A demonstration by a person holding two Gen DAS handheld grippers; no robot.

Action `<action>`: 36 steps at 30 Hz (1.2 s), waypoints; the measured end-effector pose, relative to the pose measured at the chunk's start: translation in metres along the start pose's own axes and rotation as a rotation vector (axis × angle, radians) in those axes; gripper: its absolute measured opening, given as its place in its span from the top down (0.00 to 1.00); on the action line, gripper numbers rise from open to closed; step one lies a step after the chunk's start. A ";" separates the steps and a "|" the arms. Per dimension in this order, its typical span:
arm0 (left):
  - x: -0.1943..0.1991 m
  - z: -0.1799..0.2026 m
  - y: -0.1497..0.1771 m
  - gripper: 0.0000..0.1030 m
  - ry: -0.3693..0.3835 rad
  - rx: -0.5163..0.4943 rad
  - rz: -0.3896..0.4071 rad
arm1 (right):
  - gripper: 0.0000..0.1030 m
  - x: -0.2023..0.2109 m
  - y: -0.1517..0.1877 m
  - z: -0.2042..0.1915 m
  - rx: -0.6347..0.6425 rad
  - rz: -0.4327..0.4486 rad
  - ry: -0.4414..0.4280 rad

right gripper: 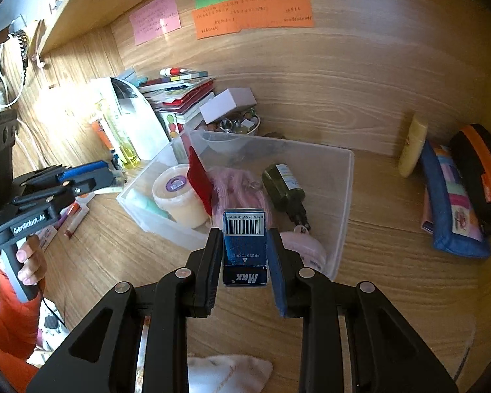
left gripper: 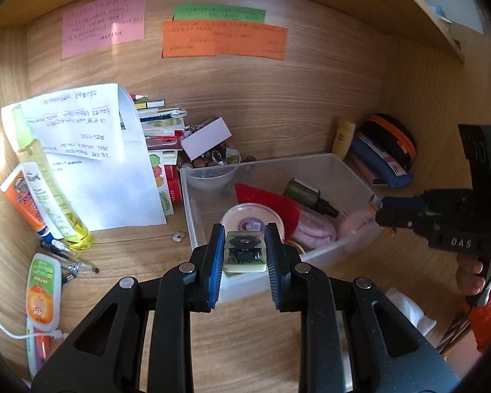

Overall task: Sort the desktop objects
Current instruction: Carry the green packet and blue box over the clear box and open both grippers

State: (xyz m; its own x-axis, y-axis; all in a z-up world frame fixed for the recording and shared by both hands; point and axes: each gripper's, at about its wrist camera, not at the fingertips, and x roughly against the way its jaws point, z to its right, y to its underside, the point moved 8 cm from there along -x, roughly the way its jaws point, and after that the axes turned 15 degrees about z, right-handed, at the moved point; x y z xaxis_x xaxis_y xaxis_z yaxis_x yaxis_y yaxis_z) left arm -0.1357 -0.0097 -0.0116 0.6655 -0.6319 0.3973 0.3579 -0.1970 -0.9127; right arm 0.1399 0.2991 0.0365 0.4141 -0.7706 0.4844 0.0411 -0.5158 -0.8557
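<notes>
Two grippers, both loaded: L gripper (left gripper: pixel 244 252) clamped on clear case (left gripper: pixel 244 251); R gripper (right gripper: pixel 244 252) clamped on blue box (right gripper: pixel 244 245). Both were held over bin (right gripper: pixel 340 196) w/ bottle (right gripper: pixel 286 187), tub (right gripper: pixel 180 193).

Bare desk (right gripper: pixel 392 262) at 3 o'clock of clear bin (right gripper: pixel 343 196) is passable; pouches (right gripper: pixel 455 203) block further right. Bin's 9 o'clock side is jammed: papers (left gripper: pixel 91 170), bottles (left gripper: pixel 49 180), tubes (left gripper: pixel 42 291).
</notes>
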 end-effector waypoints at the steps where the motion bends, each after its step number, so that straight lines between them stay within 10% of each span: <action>1: -0.003 -0.001 0.000 0.77 0.005 0.005 -0.003 | 0.76 -0.005 0.000 0.002 0.000 -0.004 0.000; 29: -0.044 -0.016 0.020 0.76 0.016 0.016 -0.101 | 0.75 -0.074 0.003 0.016 0.030 -0.098 0.034; 36: -0.030 -0.009 0.014 0.64 0.015 -0.013 -0.077 | 0.45 -0.068 -0.004 0.010 0.051 -0.077 0.040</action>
State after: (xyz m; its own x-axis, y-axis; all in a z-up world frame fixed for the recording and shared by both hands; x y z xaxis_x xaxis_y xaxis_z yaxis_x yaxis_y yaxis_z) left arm -0.1565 0.0003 -0.0371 0.6266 -0.6257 0.4646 0.3986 -0.2550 -0.8810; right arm 0.1205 0.3569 0.0052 0.3717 -0.7439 0.5554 0.1183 -0.5554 -0.8231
